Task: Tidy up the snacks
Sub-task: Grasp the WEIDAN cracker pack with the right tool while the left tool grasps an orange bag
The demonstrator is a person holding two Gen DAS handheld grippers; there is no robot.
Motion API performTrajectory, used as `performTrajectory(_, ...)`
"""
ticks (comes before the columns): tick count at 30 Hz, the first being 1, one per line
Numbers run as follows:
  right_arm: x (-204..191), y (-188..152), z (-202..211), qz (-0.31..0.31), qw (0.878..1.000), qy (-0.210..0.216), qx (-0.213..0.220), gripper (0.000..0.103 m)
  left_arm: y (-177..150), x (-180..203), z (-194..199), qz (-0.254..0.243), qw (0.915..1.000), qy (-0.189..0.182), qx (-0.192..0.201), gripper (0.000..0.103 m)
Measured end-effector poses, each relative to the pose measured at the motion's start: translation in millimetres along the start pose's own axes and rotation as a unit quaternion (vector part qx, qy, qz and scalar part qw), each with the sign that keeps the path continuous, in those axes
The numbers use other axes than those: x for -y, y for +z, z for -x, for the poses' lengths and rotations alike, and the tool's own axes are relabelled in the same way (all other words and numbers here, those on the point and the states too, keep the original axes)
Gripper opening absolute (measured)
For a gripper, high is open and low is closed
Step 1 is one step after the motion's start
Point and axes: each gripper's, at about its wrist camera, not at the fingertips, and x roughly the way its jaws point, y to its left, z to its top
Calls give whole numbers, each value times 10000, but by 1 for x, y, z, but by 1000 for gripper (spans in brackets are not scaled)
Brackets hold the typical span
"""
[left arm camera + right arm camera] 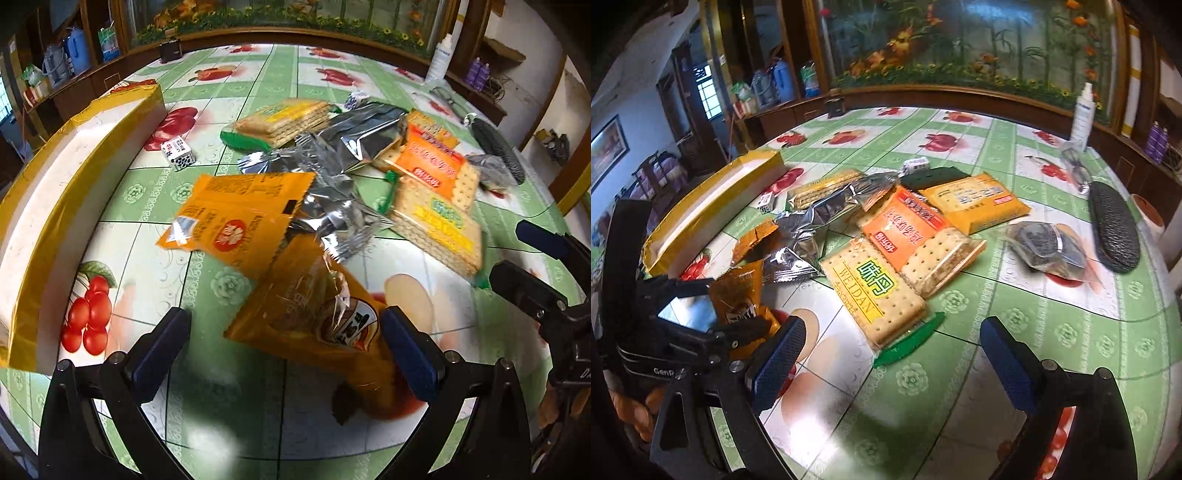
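The long white box with yellow-taped edges is lying along the left side of the table, and what it holds cannot be told from either view. The snacks are sitting loose on the fruit-print cloth: a green-trimmed cracker pack is lying just beside an orange-labelled cracker pack, silver foil wrappers are crumpling together in the middle, and a yellow pack is resting farther back. A clear bag of dark pieces is lying near a black case. The left gripper is hovering low with its blue pads spread apart, and an orange snack packet is sitting between them, touching the right-hand pad only; whether it is gripped cannot be told. The right gripper is hanging over bare cloth, fingers wide apart, just short of the cracker pack's green end.
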Motion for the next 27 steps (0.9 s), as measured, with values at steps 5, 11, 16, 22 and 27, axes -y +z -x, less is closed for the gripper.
performTrajectory(5, -4, 6, -27, 163, 9991, 280, -264, 87, 0, -6, -3, -252, 9995, 159, 50, 103)
performTrajectory(11, -8, 17, -49, 432, 9980, 220, -409, 87, 2, -26, 4, -247, 9993, -253, -117, 103)
performTrajectory(16, -14, 21, -63, 623, 9968, 112, -486, 89, -1, -30, 2, -259, 9996, 2, -89, 103)
performTrajectory(22, -16, 25, -57, 449, 9955, 597, -592, 48, 0, -32, 6, -433, 9990, 36, 107, 85)
performTrajectory(27, -19, 18, -49, 301, 9957, 661, -573, 48, 1, -39, 14, -528, 9978, -303, 251, 38)
